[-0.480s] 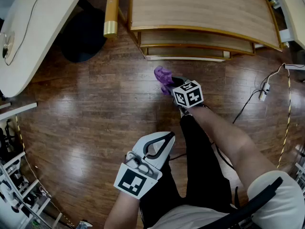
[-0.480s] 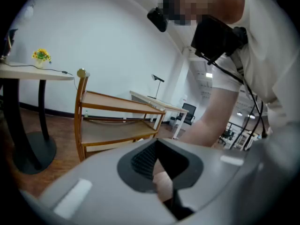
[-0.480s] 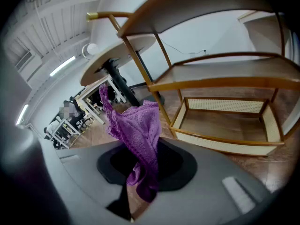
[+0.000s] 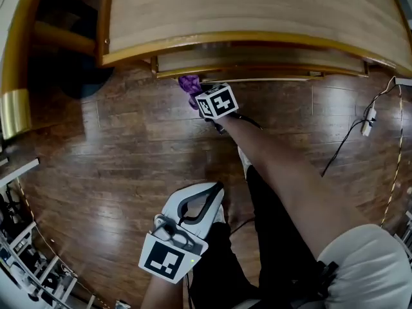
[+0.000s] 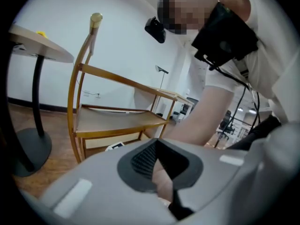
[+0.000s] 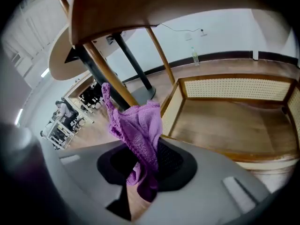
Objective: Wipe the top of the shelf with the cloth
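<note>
The right gripper (image 4: 198,97) has its jaws closed on the purple cloth (image 6: 138,131), pinching its lower end. The cloth is bunched into a long strip whose axis runs straight out of the jaws, its free tip pointing forward and slightly left toward a slanted wooden leg. From the head view the cloth (image 4: 190,84) sits low at the front of the shelf (image 4: 257,11), below its top board, over the wooden floor (image 4: 96,159). The left gripper (image 5: 157,167) hangs back near the person's legs; its jaws seem pressed together, with nothing visible between them.
</note>
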Available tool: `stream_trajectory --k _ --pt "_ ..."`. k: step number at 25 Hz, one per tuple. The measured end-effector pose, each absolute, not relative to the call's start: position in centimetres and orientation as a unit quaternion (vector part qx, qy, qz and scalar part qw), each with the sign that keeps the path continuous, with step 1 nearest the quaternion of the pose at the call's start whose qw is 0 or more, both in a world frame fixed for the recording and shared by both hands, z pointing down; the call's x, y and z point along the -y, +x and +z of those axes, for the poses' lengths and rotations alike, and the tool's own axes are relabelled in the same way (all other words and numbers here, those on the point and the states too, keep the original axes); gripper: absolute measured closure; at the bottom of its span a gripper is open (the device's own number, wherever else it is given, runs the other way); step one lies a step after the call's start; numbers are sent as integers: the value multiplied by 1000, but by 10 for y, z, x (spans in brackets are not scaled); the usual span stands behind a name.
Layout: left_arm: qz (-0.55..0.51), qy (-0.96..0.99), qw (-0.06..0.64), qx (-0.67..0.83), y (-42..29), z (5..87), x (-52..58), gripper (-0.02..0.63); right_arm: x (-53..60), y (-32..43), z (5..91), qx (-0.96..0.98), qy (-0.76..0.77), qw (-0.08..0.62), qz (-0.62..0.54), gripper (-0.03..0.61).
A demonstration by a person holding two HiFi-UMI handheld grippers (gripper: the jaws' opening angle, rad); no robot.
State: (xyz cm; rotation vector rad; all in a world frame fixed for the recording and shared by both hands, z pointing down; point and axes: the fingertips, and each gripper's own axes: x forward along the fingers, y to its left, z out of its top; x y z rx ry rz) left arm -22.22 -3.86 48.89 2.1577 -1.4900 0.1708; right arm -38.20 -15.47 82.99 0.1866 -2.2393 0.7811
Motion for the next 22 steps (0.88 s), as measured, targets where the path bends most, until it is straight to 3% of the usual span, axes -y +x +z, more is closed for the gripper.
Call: stream_trajectory --k 9,22 --pt "72 821 268 499 -187 514 67 595 208 -328 857 861 123 384 311 477" --pt "73 857 277 428 -129 518 115 595 341 -116 871 819 263 418 292 477"
